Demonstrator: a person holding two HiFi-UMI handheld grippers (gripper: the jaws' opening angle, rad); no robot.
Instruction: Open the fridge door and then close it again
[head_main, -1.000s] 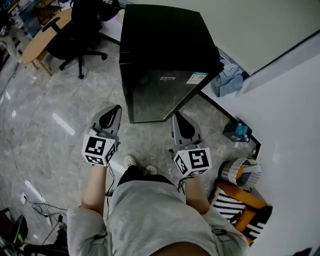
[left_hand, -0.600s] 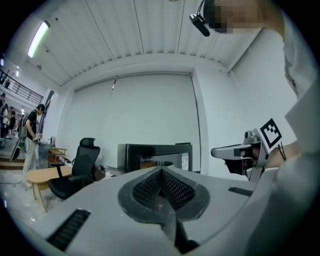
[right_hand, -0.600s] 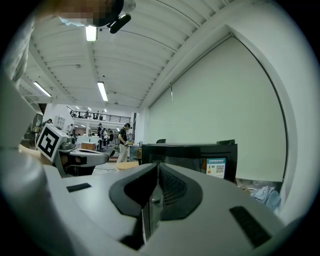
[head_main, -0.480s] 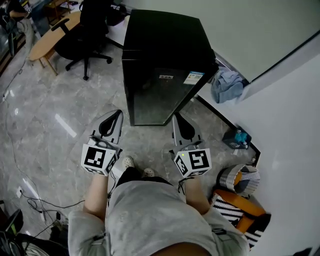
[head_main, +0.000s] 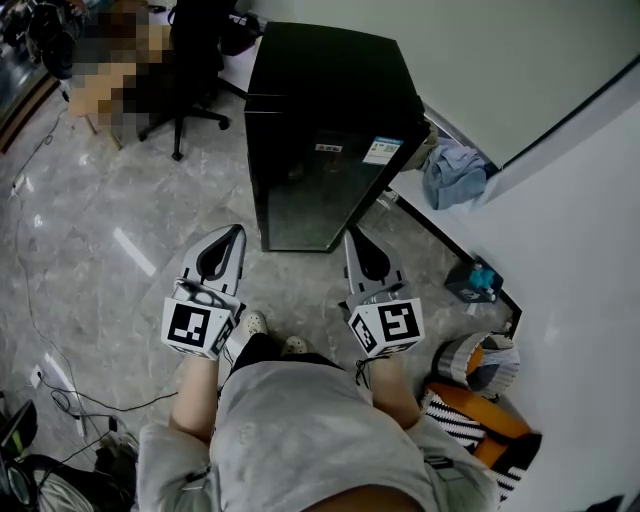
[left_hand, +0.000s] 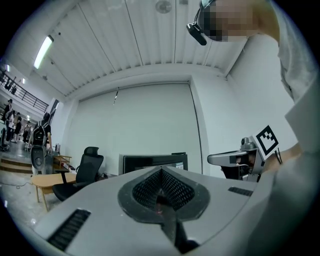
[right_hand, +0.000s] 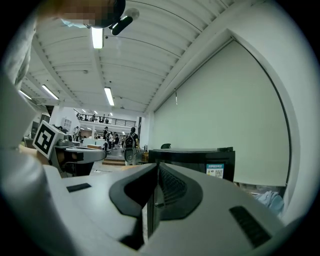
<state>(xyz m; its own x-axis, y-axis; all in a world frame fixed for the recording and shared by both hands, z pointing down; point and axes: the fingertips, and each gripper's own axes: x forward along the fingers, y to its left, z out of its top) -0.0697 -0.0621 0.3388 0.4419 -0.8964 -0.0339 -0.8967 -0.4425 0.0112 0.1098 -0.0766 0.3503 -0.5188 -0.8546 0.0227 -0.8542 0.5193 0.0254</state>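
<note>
Grey marble floor (head_main: 90, 250) in head view, black fridge (head_main: 320, 110) near the wall with its door closed, left gripper (head_main: 231, 235) and right gripper (head_main: 353, 240) side by side near its front, not touching, left gripper view, jaws pressed together on nothing, fridge ahead, right gripper view, jaws likewise together, fridge beyond

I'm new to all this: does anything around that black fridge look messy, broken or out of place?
Nothing looks broken or spilled. The fridge stands upright with its door shut. The only untidy thing is a blue cloth lying crumpled on the floor beside the fridge, by the wall.
</note>
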